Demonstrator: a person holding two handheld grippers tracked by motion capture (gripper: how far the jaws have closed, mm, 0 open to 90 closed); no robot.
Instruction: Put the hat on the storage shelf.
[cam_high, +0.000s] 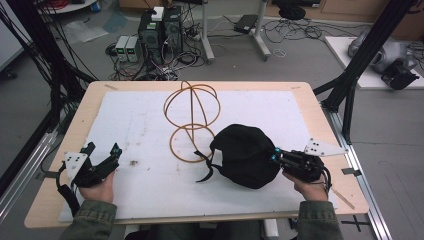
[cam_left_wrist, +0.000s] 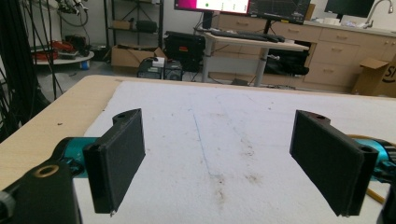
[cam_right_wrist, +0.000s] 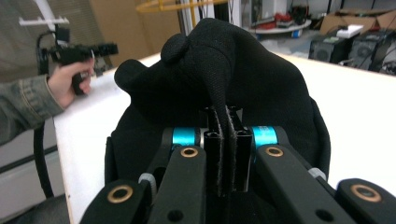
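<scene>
Black cap (cam_high: 245, 155) sits around 4 o'clock on the counter (cam_high: 60, 150), looks soft, floppy and light. Right tool (cam_high: 276, 157) is pinched on a fabric fold at its edge; left tool (cam_high: 103, 149) gapes empty at 8 o'clock

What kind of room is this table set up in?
Most likely a robotics lab or workshop. Desktop computer towers stand on the floor amid tangled cables, monitors sit on a desk behind, and a black metal frame flanks the wooden table.
</scene>
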